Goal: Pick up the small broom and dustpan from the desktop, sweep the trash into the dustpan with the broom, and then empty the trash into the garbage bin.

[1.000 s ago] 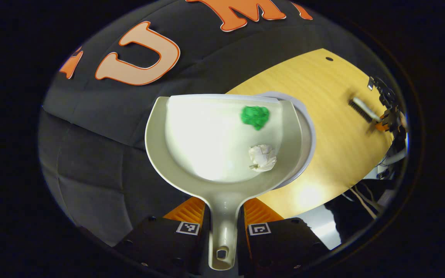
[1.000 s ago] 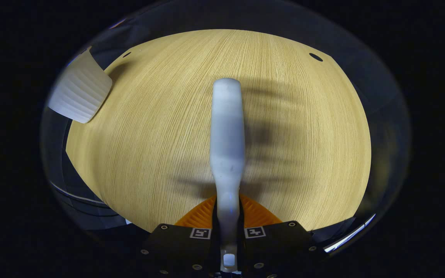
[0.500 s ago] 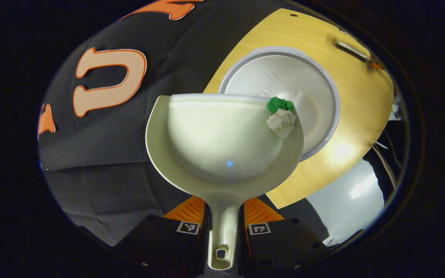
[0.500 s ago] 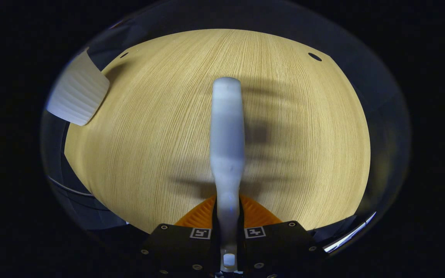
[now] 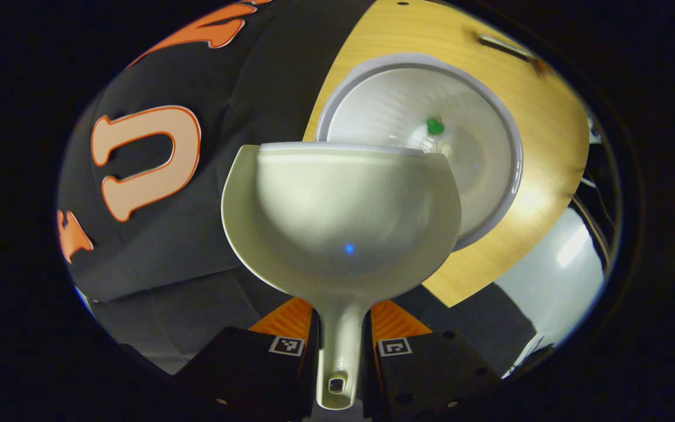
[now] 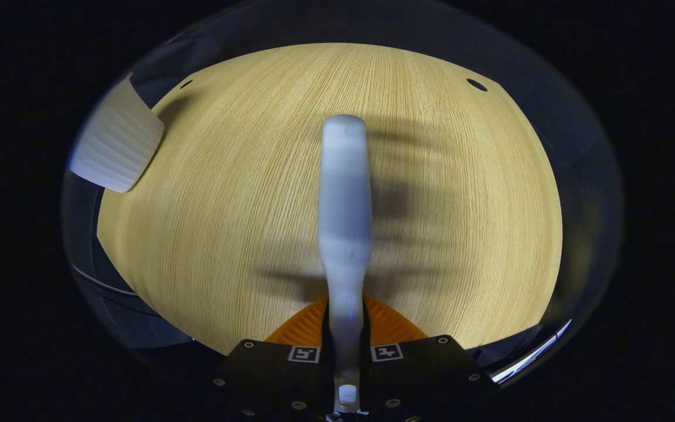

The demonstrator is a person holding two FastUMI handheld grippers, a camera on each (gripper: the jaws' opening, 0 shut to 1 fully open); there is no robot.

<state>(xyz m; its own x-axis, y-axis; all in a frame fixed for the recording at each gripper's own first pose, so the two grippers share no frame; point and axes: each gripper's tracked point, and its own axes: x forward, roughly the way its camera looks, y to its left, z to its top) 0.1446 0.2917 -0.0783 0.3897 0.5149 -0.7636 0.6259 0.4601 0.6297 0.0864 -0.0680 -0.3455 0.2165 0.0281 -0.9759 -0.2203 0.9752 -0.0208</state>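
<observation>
The left gripper (image 5: 340, 346) has its jaws closed on the stem of the dustpan (image 5: 340, 217), whose long axis runs straight ahead from the jaws, lip farthest out. That lip overhangs the near rim of the garbage bin (image 5: 504, 140), which stands on the desk (image 5: 548, 176) just beyond and slightly to the right in the left gripper view. The pan looks bare inside, and a green scrap (image 5: 435, 126) lies down in the bin (a pale lump beside it may be the paper, though it is too washed out to tell). By that reading the emptying is done or all but done.

The right gripper (image 6: 346, 351) grips the broom (image 6: 344, 199) by its handle, the broom pointing straight out from the jaws above open desk; its bristles cannot be made out. The bin's ribbed wall (image 6: 116, 143) sits at the far left of the right gripper view, well apart from the broom.

The next move probably calls for drawing the pan back along its own axis, clear of the rim; the desk edge lies close on the near side, with free room over the middle of the desk.
</observation>
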